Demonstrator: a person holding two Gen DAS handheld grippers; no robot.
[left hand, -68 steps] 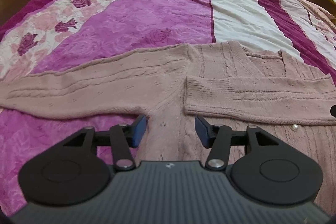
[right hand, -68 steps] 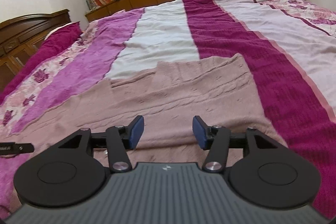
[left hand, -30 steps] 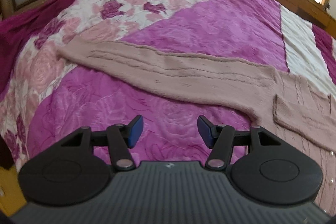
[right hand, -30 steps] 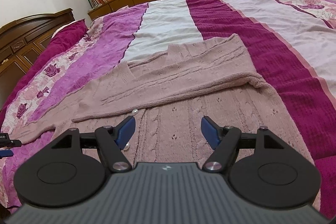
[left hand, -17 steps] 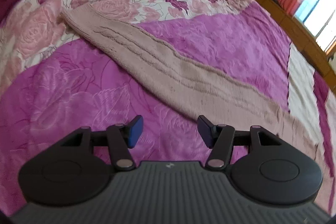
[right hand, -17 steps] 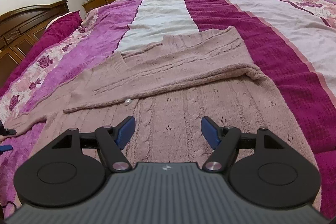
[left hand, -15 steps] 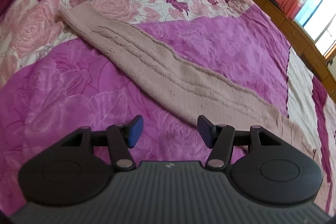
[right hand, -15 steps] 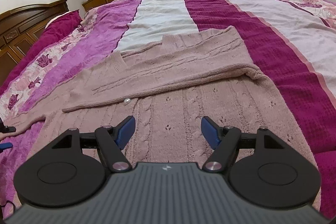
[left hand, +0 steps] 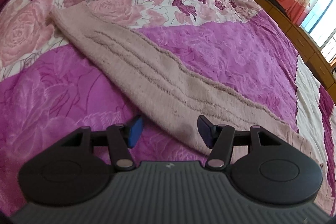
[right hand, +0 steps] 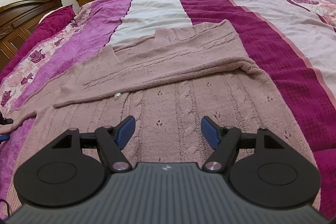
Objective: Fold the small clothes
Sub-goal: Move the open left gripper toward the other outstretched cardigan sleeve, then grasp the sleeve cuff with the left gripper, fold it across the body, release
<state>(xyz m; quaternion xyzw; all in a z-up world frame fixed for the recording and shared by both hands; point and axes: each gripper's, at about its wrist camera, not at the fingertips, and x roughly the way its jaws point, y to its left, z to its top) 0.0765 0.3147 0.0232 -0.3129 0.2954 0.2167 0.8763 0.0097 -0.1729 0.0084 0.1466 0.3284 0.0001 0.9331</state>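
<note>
Cardigan point(right hand: 189, 102): pink knit, flat on the bedspread point(right hand: 283, 39) — one sleeve folded across the chest.
Other sleeve point(left hand: 147, 72): stretched out over the floral band.
Left gripper point(left hand: 169, 129): wide, empty — poised at that sleeve.
Right gripper point(right hand: 167, 131): wide, empty, over the body panel.

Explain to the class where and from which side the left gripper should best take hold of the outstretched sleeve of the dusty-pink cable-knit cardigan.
Probably at the cuff end of the outstretched sleeve, which lies flat on the floral purple bedspread. The open left gripper could come in low from its near long edge and pinch both layers there, so the whole sleeve follows when folded across the body.
</note>
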